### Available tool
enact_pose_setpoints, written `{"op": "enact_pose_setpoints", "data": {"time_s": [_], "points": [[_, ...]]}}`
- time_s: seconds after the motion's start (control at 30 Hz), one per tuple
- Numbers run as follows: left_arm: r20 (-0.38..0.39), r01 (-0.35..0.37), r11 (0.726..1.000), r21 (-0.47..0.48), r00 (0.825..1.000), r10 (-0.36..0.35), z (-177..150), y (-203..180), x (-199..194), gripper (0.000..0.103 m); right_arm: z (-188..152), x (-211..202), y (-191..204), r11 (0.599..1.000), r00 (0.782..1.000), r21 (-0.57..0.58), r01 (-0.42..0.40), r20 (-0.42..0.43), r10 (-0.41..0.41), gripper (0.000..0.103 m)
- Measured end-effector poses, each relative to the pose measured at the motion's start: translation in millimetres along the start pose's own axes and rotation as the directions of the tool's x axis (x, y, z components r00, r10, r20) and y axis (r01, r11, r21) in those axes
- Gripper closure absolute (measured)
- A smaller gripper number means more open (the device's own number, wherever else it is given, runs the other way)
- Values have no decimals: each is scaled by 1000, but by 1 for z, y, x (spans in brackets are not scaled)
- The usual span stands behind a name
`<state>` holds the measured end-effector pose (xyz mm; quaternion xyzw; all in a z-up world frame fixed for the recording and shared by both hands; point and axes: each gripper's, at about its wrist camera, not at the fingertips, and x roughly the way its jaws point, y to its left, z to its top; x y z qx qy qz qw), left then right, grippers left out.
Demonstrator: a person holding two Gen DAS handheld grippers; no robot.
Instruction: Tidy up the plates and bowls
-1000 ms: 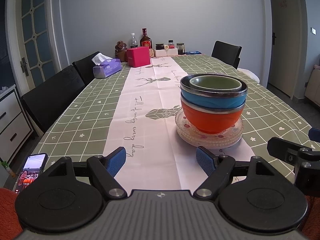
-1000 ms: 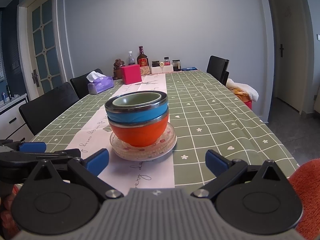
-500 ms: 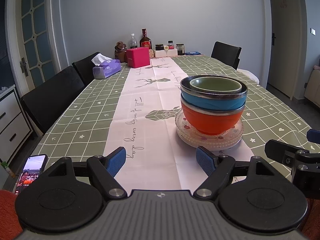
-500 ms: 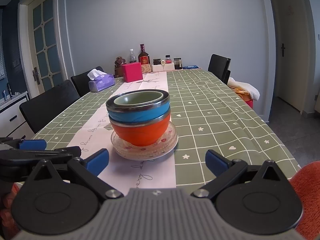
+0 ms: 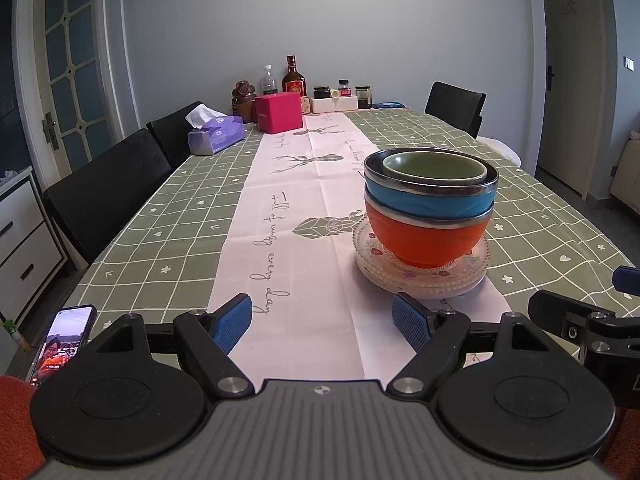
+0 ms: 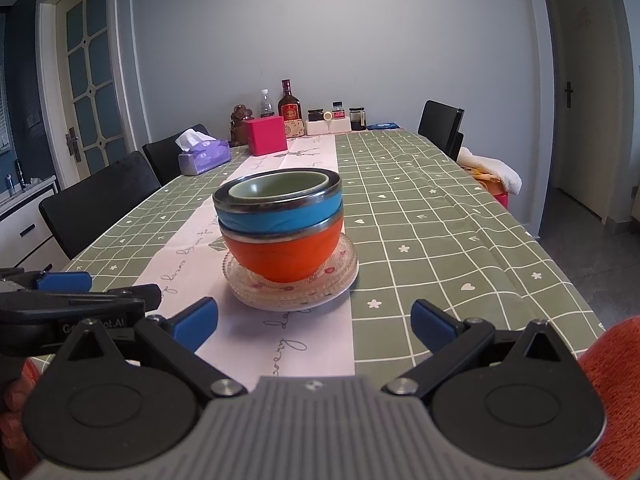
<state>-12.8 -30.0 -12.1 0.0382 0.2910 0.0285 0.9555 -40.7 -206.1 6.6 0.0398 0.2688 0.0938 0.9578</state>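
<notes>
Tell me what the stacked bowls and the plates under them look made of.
Orange bowl and blue bowl: matte coloured shells with shiny grey rims, likely plastic over steel. Green bowl: smooth, thick-walled, probably ceramic or melamine. Plates: clear with beaded edges and small printed motifs, apparently pressed glass, possibly acrylic.

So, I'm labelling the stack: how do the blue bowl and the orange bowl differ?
The blue bowl sits nested inside the orange bowl, which rests directly on the glass plates. The blue bowl holds a green bowl; the orange bowl holds the blue one. More of the orange bowl's side shows. Both have a metal rim and stand upright.
</notes>
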Motion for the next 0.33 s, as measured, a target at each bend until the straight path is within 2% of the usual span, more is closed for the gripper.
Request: {"op": "enact_pose_setpoints", "data": {"time_s": [0.33], "points": [[7, 6, 1000, 6, 1000, -6, -2, 0, 1, 10, -2, 2, 0, 1000, 1000, 2, 5, -11, -5, 3]]}}
